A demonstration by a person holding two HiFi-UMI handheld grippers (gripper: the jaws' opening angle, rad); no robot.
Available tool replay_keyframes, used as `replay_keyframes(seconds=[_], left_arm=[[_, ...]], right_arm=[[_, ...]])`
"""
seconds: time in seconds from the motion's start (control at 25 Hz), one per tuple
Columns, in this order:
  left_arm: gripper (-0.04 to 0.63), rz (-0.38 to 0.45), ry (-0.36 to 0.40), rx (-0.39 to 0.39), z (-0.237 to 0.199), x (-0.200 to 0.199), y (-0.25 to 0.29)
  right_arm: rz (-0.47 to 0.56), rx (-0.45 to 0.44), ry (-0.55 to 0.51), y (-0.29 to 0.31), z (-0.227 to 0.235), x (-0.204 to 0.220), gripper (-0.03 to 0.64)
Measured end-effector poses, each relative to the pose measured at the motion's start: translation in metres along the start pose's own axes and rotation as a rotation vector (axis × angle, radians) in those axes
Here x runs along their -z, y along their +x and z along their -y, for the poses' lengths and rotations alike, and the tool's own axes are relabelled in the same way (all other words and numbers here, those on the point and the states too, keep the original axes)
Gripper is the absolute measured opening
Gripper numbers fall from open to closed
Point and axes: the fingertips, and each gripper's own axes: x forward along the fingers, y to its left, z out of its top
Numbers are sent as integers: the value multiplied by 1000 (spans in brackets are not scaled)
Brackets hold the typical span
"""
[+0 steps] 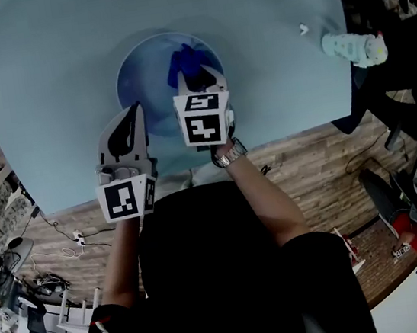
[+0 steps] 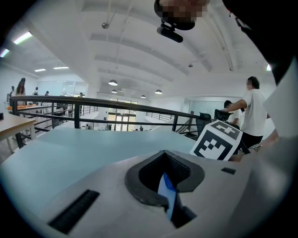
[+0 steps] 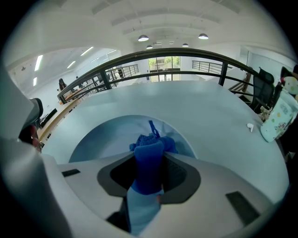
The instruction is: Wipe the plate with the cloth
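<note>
The blue plate (image 1: 145,74) is set near the middle of the pale blue table (image 1: 41,70). Its near rim is pinched edge-on by the left gripper (image 2: 167,197), whose jaws are clenched on it. The blue cloth (image 3: 149,160) is grasped by the right gripper (image 3: 149,174). A bunched end is left sticking out past the jaw tips over the plate's far side. Whether that end is touching the plate cannot be told.

The wiping step is judged to be in hand. To be done well, the bunched end should be pressed flat on the plate and drawn in overlapping sweeps from the middle out to the rim. The plate should be steadied at the pinched edge so that it is neither slid nor tipped.

The tabletop is smooth. A patterned white pack (image 1: 355,47) and a small white object (image 1: 303,29) are seen near its right edge. Wood-patterned flooring (image 1: 308,159) is seen below the table. A dark railing (image 3: 186,52) and ceiling lights are seen beyond it, in an open hall.
</note>
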Motion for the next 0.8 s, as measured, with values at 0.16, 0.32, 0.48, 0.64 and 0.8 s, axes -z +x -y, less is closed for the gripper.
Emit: replay_keyframes(seconds=[0.16, 0.32, 0.48, 0.64, 0.8], left_arm=[[0, 2, -5, 9, 5, 0, 1], [0, 13, 0, 17, 6, -4, -2], [0, 39, -6, 25, 9, -6, -5], [2, 38, 1, 11, 7, -3, -10], [2, 47, -5, -13, 2, -3, -21]], right_arm=[[-12, 46, 0, -3, 11, 3, 120], [-2, 56, 1, -2, 12, 7, 120], [1, 67, 8, -7, 13, 9, 120], [11, 40, -6, -19, 1, 7, 120], [25, -14, -38, -24, -23, 9, 120]])
